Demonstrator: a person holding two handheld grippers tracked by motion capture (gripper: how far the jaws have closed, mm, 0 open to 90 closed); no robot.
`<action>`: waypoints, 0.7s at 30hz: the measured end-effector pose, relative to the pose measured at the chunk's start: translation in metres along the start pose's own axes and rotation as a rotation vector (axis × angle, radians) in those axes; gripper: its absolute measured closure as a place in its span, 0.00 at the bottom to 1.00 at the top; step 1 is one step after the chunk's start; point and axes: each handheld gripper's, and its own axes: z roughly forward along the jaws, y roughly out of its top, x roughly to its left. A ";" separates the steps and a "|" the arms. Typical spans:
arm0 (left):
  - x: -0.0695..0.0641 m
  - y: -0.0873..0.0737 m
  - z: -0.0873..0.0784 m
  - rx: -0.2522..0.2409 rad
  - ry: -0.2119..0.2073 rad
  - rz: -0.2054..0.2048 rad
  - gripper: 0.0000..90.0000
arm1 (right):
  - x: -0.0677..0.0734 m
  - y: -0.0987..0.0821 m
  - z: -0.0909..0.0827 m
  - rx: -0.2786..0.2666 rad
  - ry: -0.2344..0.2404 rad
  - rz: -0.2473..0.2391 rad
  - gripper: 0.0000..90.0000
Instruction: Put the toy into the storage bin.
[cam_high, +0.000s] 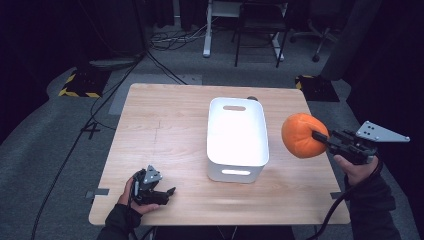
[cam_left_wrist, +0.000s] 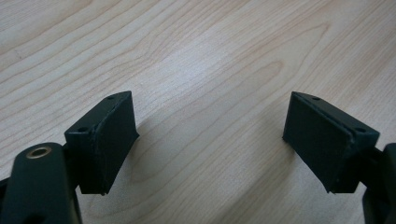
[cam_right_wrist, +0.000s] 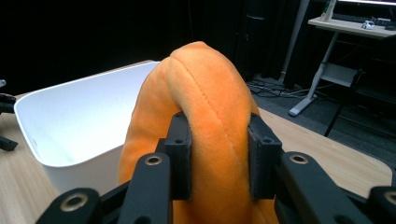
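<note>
Hands first: the right hand (cam_high: 356, 169) sits at the right edge of the high view, forearm coming up from the lower right corner, its wrist level and the right gripper (cam_high: 320, 137) pointing left toward the middle of the frame. Its fingers (cam_right_wrist: 180, 154) are clenched on one orange plush toy (cam_high: 302, 135), squeezing a fold of the soft fabric between them. That toy hangs in the air at centre right, just beside the right wall of the white bin (cam_high: 237, 137) and clear of the surface (cam_high: 165, 130). In the right gripper view the plush bulges up over both fingers, with the bin's open mouth behind it at the left.

Over at the lower left, the left hand (cam_high: 131, 197) rests low on the wood near the front edge, well apart from the bin. The left gripper (cam_high: 167, 192) lies close to the surface, and its fingers (cam_left_wrist: 105, 140) stand released, spread wide with bare wood grain between them.

Count it up: two grippers, one plush toy, one bin with a handle slot in each end wall.
</note>
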 end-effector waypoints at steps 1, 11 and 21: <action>0.000 0.000 0.000 -0.001 0.001 -0.002 0.19 | 0.001 0.003 0.001 -0.003 0.000 -0.004 0.75; 0.000 0.000 0.000 0.001 0.001 -0.008 0.19 | 0.008 0.018 0.007 -0.028 0.022 -0.022 0.74; 0.000 0.000 0.000 0.000 0.001 -0.008 0.19 | 0.011 0.031 0.014 -0.038 0.046 -0.042 0.74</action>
